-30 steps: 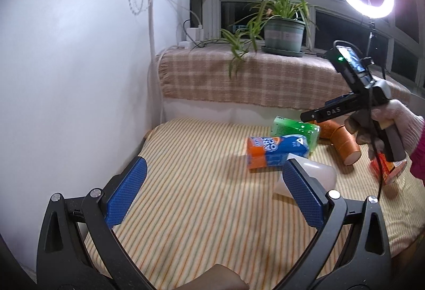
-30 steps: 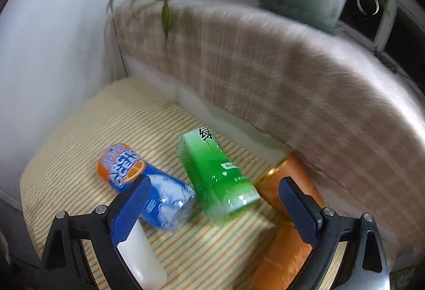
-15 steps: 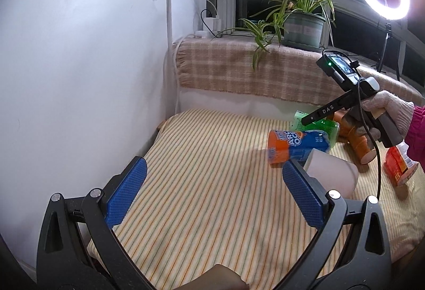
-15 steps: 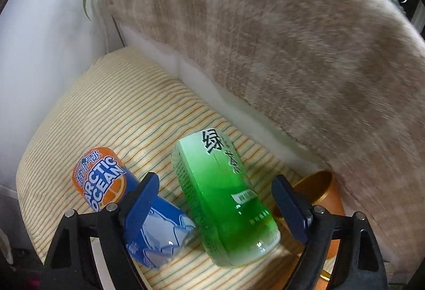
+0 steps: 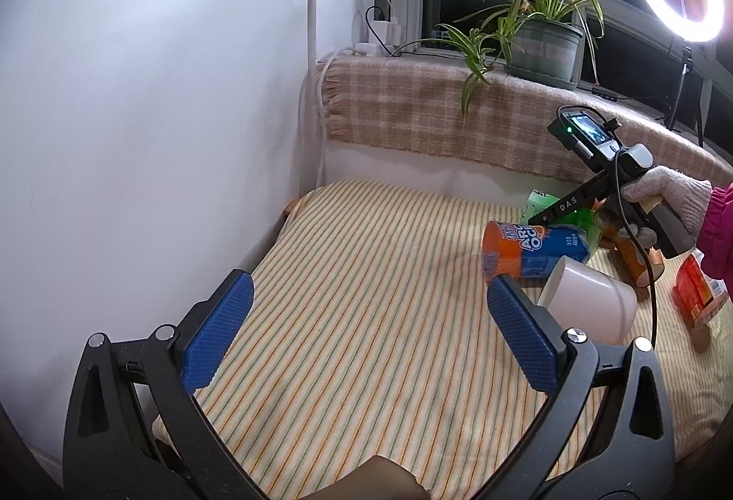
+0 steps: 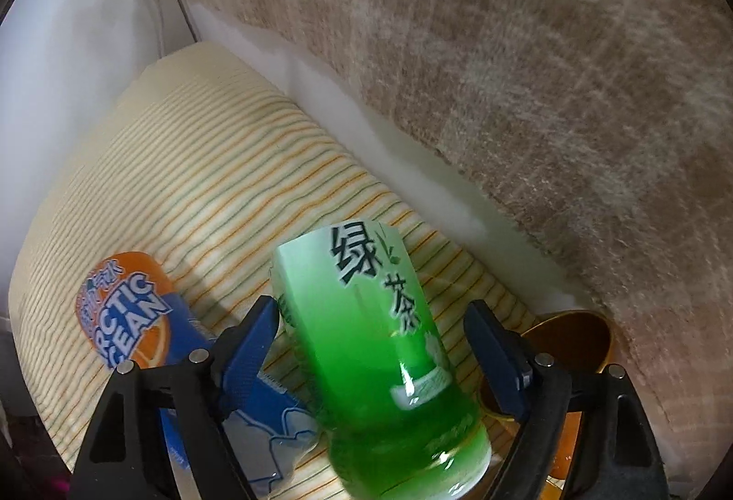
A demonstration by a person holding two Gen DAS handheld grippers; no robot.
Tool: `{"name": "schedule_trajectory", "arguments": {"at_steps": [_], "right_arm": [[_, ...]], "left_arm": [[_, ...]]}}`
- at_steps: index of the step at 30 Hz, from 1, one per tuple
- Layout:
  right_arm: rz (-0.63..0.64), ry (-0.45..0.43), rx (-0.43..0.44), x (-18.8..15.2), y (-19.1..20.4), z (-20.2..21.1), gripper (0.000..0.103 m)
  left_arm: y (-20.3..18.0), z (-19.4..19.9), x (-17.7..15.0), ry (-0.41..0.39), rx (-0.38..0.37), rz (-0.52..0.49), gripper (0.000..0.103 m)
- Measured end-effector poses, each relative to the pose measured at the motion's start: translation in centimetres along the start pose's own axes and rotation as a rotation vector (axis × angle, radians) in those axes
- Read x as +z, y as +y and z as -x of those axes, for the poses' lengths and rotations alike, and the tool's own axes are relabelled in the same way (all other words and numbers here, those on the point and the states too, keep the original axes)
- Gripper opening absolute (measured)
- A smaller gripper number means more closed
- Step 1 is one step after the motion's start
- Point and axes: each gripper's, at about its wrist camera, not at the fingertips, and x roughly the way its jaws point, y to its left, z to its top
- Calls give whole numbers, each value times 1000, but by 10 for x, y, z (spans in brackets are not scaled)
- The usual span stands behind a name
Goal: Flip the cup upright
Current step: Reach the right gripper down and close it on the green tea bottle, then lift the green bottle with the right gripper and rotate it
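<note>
A green cup [image 6: 385, 367] with black Chinese letters lies on its side on the striped cloth [image 6: 192, 197]. My right gripper [image 6: 380, 339] is open, its blue pads on either side of the green cup. In the left wrist view the right gripper [image 5: 595, 197] is held by a gloved hand over the green cup [image 5: 545, 202]. My left gripper [image 5: 366, 326] is open and empty above the cloth. A white cup [image 5: 591, 303] lies on its side just beyond its right pad.
An orange-and-blue Arctic Ocean cup [image 6: 128, 316] lies left of the green one. A brown cup [image 6: 577, 339] lies to its right. A red cup [image 5: 696, 293] lies far right. A plaid-covered ledge [image 5: 458, 119] with a potted plant [image 5: 545, 46] runs behind. A white wall [image 5: 137, 133] stands left.
My right gripper has moved down and forward, so that the green cup now lies between its pads. My left gripper has swung left, shifting the cups to the right of its view.
</note>
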Motion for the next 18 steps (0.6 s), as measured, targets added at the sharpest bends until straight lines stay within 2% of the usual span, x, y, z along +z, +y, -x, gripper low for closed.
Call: {"name": "schedule_trajectory", "arguments": {"at_steps": [4,6,10,18], "right_arm": [[10,7,-6,-2,7,-11,69],[17,3,-19,2,12,-16,68],[15,-21,-31,2,11,-1,68],[-5,-136,-52,-3,5,41,62]], "left_arm": [[3,-2,1,2,3,7,103],[3,-3,0,3,5,9,103],[3,-2,0,1,4,9,103],[-2,7,0,-16,-7,-1,103]]}}
